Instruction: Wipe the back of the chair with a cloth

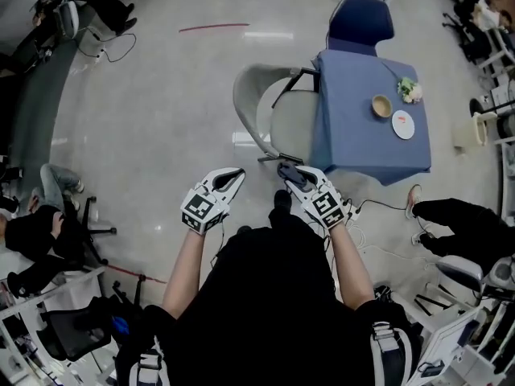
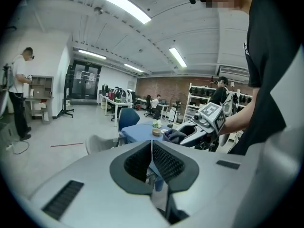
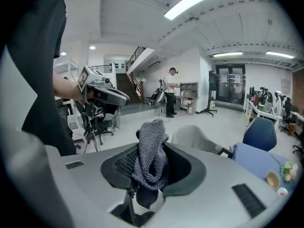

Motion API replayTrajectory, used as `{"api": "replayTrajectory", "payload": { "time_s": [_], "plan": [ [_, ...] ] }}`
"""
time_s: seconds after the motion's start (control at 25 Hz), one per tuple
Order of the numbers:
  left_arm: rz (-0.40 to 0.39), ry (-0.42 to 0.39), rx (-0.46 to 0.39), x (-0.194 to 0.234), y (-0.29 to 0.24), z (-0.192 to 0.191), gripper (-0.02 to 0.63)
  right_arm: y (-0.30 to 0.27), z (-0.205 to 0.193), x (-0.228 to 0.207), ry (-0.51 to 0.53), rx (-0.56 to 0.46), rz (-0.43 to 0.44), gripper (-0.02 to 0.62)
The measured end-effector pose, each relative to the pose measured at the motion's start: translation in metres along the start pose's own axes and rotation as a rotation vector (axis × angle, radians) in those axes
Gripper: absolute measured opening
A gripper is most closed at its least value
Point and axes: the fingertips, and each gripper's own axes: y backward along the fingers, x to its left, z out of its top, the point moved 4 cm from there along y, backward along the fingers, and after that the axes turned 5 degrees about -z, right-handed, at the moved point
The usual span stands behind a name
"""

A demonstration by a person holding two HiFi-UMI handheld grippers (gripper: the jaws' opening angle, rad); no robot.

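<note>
The floor [image 1: 161,95] is a wide, glossy, pale surface with soft reflections. On it stands one rectangular table [image 1: 354,147] draped in a smooth blue cover that hangs over its edges.

Against the table's left edge sits the chair [image 1: 249,95], a pale grey moulded shell with a rounded, curved back and dark thin arm struts. Its seat is tucked toward the table and its back bows outward, away from the table. A second seat, the blue chair [image 1: 360,18], padded and rounded, stands at the table's far edge.

There are two grippers, each a pale grey plastic body with dark ribbed pads and a black-and-white marker cube. Both are held side by side just short of the pale chair, the left gripper [image 1: 233,173] toward the curved back and the right gripper [image 1: 288,170] toward the seat's near edge. Neither touches the chair.

The left gripper has its pads brought together at the tips, with nothing between them.

The right gripper is clamped on the one cloth [image 3: 151,151], a grey, coarse knitted fabric bunched into an upright fold. Its top stands above the pads and a darker end hangs below them. In the right gripper view the chair's pale shell shows behind and to the right of the cloth, apart from it.

Near the table's right edge lie three small things: one round white plate [image 1: 403,125], one small tan bowl [image 1: 381,105] just beside it, and one little sprig of flowers [image 1: 409,90] toward the far right corner.
</note>
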Motion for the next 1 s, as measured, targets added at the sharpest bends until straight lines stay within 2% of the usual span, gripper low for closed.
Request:
{"api": "replayTrajectory", "payload": {
  "time_s": [0.44, 0.8, 1.0],
  "plan": [
    [0.106, 0.041, 0.008, 0.030, -0.032, 0.025, 0.029, -0.031, 0.019, -0.055, 0.047, -0.007, 0.126, 0.147],
    [0.139, 0.070, 0.028, 0.045, -0.076, 0.032, 0.029, -0.043, 0.007, -0.103, 0.049, -0.010, 0.171, 0.147],
    [0.121, 0.045, 0.035, 0.040, -0.092, 0.044, 0.029, -0.036, -0.001, -0.116, 0.038, 0.002, 0.158, 0.147]
  ]
}}
